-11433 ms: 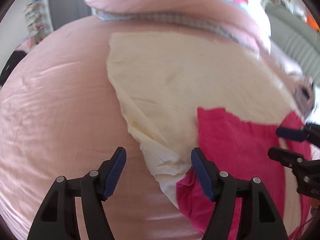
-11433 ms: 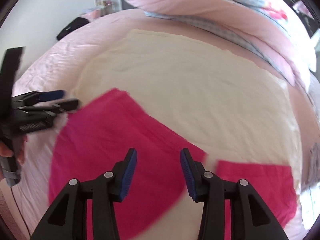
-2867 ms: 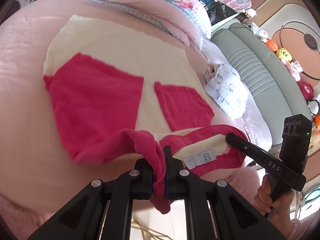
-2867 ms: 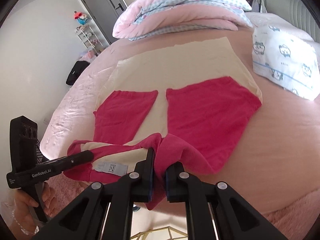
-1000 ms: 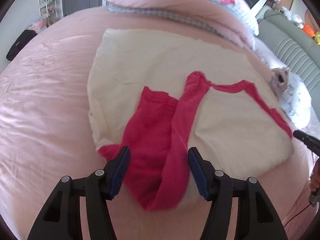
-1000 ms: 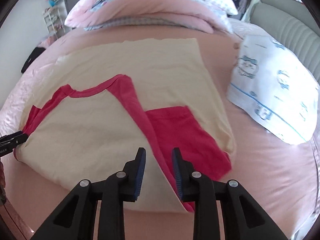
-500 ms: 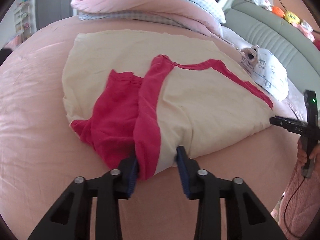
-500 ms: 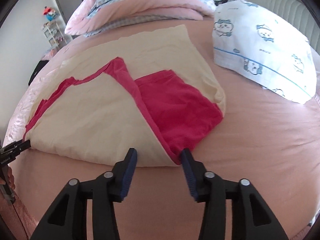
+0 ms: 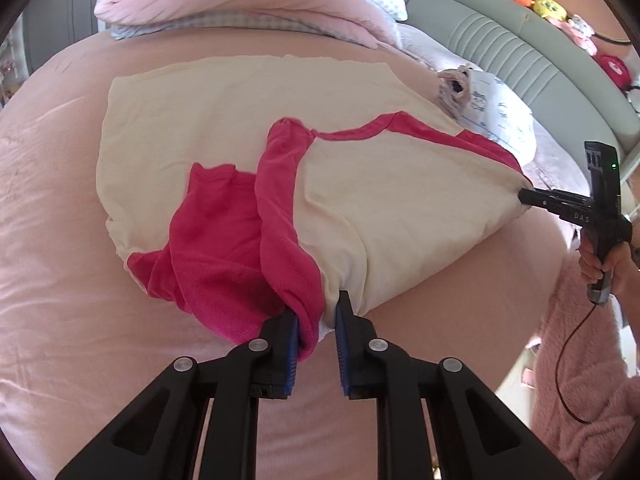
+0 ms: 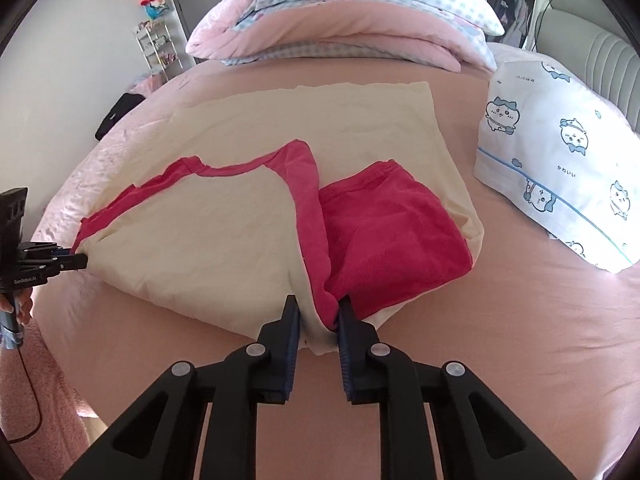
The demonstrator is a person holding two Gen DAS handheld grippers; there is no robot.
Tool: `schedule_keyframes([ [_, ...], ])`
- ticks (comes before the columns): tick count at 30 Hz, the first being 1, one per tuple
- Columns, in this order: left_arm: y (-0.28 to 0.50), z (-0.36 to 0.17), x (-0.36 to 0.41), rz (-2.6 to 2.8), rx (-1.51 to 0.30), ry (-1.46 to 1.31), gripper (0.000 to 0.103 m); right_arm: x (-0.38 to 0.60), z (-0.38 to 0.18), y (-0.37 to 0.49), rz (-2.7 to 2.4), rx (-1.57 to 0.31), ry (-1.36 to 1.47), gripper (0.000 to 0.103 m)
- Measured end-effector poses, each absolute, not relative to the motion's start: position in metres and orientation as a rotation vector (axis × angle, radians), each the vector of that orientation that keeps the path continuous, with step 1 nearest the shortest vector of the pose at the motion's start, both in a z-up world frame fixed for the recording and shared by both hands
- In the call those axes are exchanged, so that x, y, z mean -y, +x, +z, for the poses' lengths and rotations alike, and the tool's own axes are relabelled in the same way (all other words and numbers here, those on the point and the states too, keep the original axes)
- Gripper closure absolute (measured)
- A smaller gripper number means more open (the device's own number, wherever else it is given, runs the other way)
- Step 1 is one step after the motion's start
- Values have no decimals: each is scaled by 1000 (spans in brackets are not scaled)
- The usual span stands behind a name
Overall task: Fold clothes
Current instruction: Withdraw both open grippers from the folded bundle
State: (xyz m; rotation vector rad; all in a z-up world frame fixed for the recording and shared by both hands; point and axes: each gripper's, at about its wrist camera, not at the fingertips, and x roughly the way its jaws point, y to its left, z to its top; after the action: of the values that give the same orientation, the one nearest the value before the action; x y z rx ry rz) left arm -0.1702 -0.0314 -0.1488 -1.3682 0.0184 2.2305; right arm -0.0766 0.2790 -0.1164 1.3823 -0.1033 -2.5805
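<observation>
Pink bed [image 10: 500,320], cream-and-red shirt [image 10: 208,236] folded mid-sheet: left gripper [image 9: 316,330] and right gripper [image 10: 318,322] jaws just closed, each pinching a near-edge corner, left and right.

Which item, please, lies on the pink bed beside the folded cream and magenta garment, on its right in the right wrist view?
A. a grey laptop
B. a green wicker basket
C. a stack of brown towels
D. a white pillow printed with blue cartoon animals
D: a white pillow printed with blue cartoon animals rests on the pink bed to the right of the folded cream and magenta garment, apart from it.
</observation>
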Motion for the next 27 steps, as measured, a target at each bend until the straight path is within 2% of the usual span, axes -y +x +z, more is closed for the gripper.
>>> schedule_keyframes([
  [4,-149,-137,33,2200,1,-1351,89,-280,-103,-56,-2577,134,1392,87],
  [7,-137,-156,29,2167,-14,-1421,85,-285,-107,-45,-2576,138,1440,87],
  [10,-135,-188,31,2133,-30,-1554,80,-290,-141,-54,-2531,137,1577,83],
  [12,-129,-178,41,2175,36,-1529,79,-298,-146,-57,-2514,222,1607,84],
  [15,-118,-149,56,2357,-29,-1472,80,-311,-136,-55,-2533,348,1587,81],
  [19,-120,-119,57,2435,43,-1291,80,-308,-93,-40,-2759,217,1434,80],
  [21,-127,-124,29,2407,-44,-1279,77,-287,-85,-41,-2733,157,1367,80],
  [23,-135,-131,0,2376,-137,-1270,74,-246,-89,-48,-2682,18,1355,80],
  [24,-138,-138,-9,2362,-170,-1294,73,-225,-95,-51,-2657,-62,1366,80],
  [27,-147,-159,-36,2317,-266,-1375,73,-171,-117,-56,-2559,-145,1392,80],
])
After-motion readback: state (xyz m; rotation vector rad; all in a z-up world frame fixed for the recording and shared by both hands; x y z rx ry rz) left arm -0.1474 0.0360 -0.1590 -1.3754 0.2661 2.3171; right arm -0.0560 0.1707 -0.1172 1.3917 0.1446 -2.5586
